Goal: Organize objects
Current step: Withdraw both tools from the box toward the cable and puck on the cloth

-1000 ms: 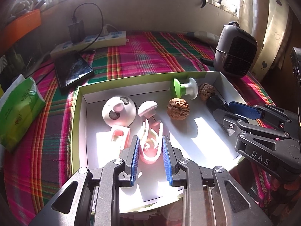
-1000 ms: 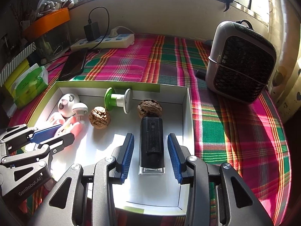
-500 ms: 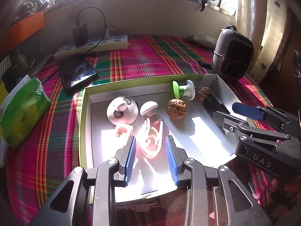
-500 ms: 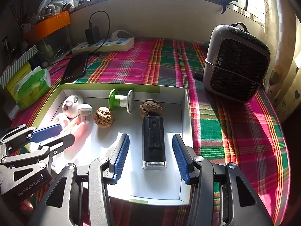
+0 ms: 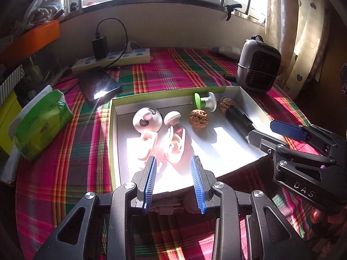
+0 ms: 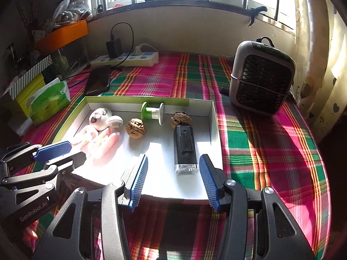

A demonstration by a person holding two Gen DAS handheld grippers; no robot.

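Two grippers are held over the near edge of a white tray [image 6: 213, 127] on a plaid cloth [image 6: 256, 134], both with jaws parted and nothing gripped. The left gripper [image 5: 173, 173], at 6 o'clock in its own view, is aimed at a pink clip [image 5: 175, 145] lying free at 12 o'clock from its fingertips. The right gripper [image 6: 173, 173] is aimed at a black flashlight [image 6: 184, 147] lying free ahead of its pads. Farther up the tray are seen two walnuts [image 6: 135, 127], a green-and-white spool [image 6: 151, 113] and a round white gadget [image 5: 147, 121]. A grey heater [image 6: 260, 80] is stood at 2 o'clock.
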